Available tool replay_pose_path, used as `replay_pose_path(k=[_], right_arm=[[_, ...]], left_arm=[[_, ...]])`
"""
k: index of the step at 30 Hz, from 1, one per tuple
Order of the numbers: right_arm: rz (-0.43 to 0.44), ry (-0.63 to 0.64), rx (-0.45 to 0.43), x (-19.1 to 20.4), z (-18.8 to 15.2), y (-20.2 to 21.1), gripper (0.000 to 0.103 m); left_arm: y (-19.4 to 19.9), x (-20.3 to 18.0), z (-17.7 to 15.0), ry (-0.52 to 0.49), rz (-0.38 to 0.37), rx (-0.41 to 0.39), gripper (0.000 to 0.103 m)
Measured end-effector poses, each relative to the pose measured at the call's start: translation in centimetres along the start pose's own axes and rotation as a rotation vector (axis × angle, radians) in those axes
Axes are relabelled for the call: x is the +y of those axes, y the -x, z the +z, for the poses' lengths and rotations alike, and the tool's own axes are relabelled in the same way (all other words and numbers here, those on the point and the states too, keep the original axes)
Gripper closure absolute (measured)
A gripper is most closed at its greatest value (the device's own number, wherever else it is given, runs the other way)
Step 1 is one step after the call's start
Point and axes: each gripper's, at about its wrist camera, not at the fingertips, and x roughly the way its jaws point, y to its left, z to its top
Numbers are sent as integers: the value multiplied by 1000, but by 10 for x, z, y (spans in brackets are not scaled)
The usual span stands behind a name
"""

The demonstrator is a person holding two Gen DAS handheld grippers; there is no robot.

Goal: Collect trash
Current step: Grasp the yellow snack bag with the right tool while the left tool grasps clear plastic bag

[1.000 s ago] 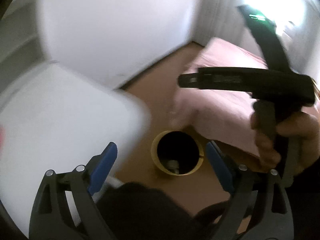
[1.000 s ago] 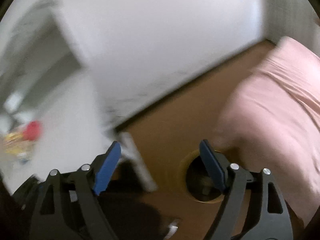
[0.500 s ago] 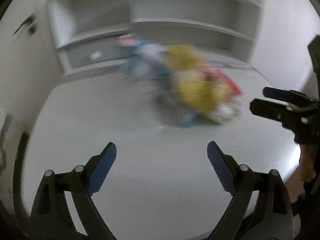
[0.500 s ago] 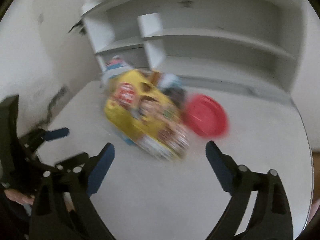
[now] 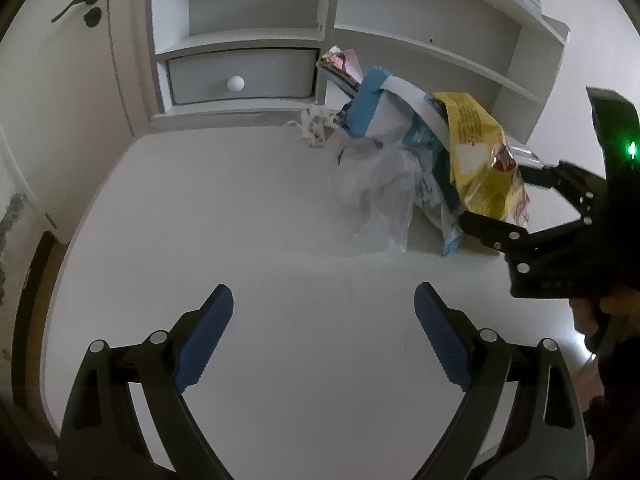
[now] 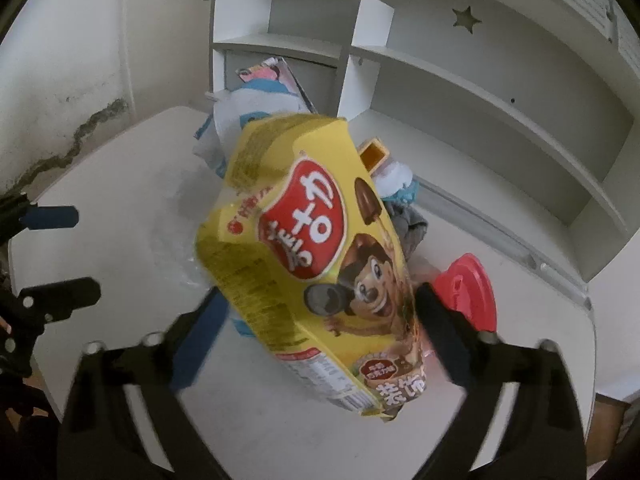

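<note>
Two handheld grippers reach over a white surface [image 5: 248, 216] where a heap of trash lies against a white shelf unit [image 5: 440, 48]. The left gripper [image 5: 323, 338] hangs above a bare stretch of the surface, its blue-padded jaws spread wide with nothing between them. The right gripper [image 6: 322, 322] is at the heap, its jaws closing around a yellow snack bag [image 6: 316, 248] printed with a red logo and a cartoon animal; the bag sits between the pads, and whether they already press on it cannot be told through the blur. Under and behind the yellow bag lie a blue and white wrapper [image 5: 380, 112], crumpled clear plastic [image 5: 376, 184] and a pink printed packet [image 5: 340, 65] leaning at the shelf. A red lid [image 6: 468, 296] rests on the surface just to the right of the bag. A drawer with a round white knob [image 5: 235, 83] sits in the shelf unit behind the heap
</note>
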Motion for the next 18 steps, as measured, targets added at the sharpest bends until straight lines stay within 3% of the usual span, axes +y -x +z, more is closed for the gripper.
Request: replay_pose_path(k=[3, 7, 14, 18], right_arm=[[0, -8, -14, -1, -1, 9, 30], [17, -31, -57, -4, -1, 33, 37], [79, -128, -108, -16, -8, 75, 37], [82, -145, -109, -20, -16, 88, 37]], left_arm=[[-10, -3, 10, -9, 5, 2, 14], [-20, -9, 21, -27, -1, -2, 14], [-50, -21, 46, -78, 28, -9, 14], [-60, -16, 57, -60, 61, -37, 16]])
